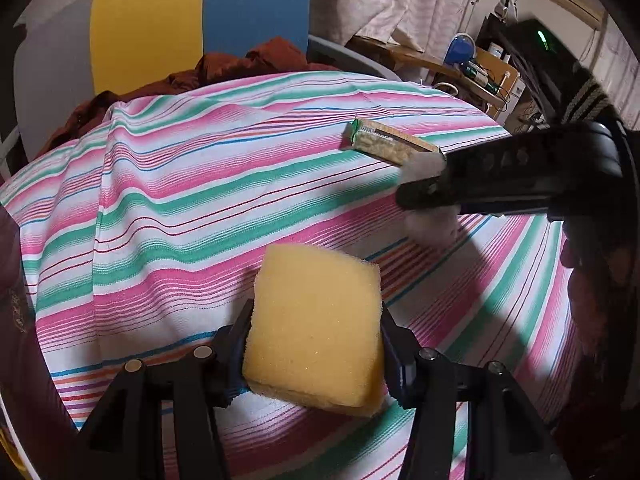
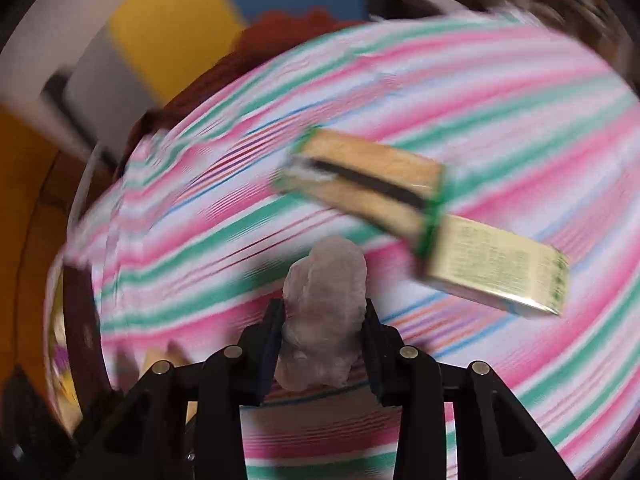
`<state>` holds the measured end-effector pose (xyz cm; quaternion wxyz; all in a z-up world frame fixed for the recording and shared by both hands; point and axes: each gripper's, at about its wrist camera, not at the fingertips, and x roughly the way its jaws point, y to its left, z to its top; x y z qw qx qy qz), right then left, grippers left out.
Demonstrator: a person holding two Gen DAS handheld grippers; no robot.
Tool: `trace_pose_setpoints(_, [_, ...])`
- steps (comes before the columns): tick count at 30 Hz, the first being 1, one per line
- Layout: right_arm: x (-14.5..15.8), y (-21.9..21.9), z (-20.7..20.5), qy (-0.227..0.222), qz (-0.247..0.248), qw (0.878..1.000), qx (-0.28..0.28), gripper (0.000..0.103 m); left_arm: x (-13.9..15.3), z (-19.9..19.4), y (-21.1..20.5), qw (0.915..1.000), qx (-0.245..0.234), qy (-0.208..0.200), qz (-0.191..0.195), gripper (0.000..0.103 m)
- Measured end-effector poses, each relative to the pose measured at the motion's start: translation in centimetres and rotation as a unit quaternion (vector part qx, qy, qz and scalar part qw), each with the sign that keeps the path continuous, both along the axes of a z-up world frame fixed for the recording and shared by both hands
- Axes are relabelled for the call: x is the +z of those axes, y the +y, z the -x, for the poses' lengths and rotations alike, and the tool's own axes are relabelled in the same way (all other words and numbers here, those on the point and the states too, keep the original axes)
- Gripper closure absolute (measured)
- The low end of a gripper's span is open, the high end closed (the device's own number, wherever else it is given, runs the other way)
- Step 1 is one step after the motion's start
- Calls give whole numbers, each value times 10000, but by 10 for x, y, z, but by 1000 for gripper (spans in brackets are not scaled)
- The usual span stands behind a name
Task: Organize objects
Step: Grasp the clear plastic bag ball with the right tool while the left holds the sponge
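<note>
1. Clearly, in the left wrist view the left gripper (image 1: pixel 314 344) is clamped on a yellow sponge (image 1: pixel 316 320) above the striped cloth (image 1: pixel 160 208); a box (image 1: pixel 390 142) lies beyond.
2. Right wrist view, blurred: the right gripper (image 2: pixel 324 320) pinches a whitish wad (image 2: pixel 324 312) near the box (image 2: pixel 420 208). Best to set each down gently, apart.

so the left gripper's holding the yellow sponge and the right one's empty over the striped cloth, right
Not quite. The left gripper does hold the yellow sponge over the striped cloth, but the right gripper is not empty: the right wrist view shows it shut on a pale, translucent crumpled lump.
</note>
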<state>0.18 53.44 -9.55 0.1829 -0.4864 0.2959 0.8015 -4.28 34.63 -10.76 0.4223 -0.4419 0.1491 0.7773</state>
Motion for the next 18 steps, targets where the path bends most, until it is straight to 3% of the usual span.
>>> trace_pose_setpoints(4, [-4, -22, 12, -327, -530, 9964, 568, 66, -2, -3, 0, 9999, 20, 134, 2, 48])
trace_pose_setpoints(12, [-8, -24, 6, -355, -639, 9951, 660, 65, -3, -3, 0, 9999, 56, 140, -24, 47])
trace_pose_setpoints(18, [-9, -20, 5, -256, -438, 9973, 535, 63, -4, 0, -2, 9999, 65, 77, -116, 47])
